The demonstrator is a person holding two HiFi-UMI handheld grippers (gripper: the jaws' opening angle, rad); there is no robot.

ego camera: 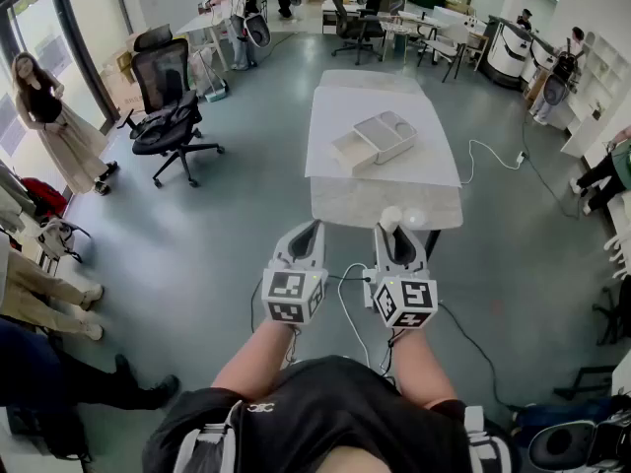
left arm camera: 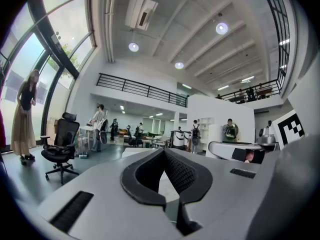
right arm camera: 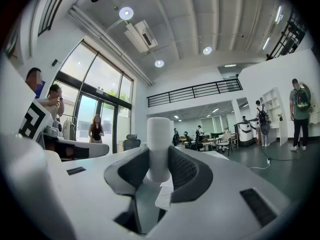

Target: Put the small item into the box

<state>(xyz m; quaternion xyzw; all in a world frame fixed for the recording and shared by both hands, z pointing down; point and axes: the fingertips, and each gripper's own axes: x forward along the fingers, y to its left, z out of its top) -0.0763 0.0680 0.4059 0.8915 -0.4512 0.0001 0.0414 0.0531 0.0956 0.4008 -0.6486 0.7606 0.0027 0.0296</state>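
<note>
**A:** What have the right tongs (right arm camera: 159, 156) got?

**B:** A white cylinder (right arm camera: 159, 134), upright, pinched between the pads by its lower part. Most of it stands up past the tips, and the jaws are only as far apart as it is wide

**A:** And the left tongs (left arm camera: 163, 152)?

**B:** Empty. They sit just left of the right pair and level with them. The tips meet, and the slit lower down between the pads shows only something pale behind

**A:** How will the cylinder handle?

**B:** I'd guess light and matte, maybe foam or soft plastic, so it's neither slippery nor likely to break. The round wall is the worry, because held this low it could pivot or tip. The better hold is across the middle of its side, pads square on, with a gentle squeeze so it doesn't dent

**A:** Where's the box (ego camera: 353, 153)?

**B:** Ahead of both tongs and well apart from them, about between their two lines, on the table (ego camera: 385, 180). It's open on top, and a tray (ego camera: 386, 134) touches its far right side

**A:** Anything nearer?

**B:** A white blob (ego camera: 415, 220) at the table's near edge, just right of the right tips. I can't tell what it is

**A:** So what's left?

**B:** The cylinder isn't in the box yet, so carry it forward and lower it in upright
</note>
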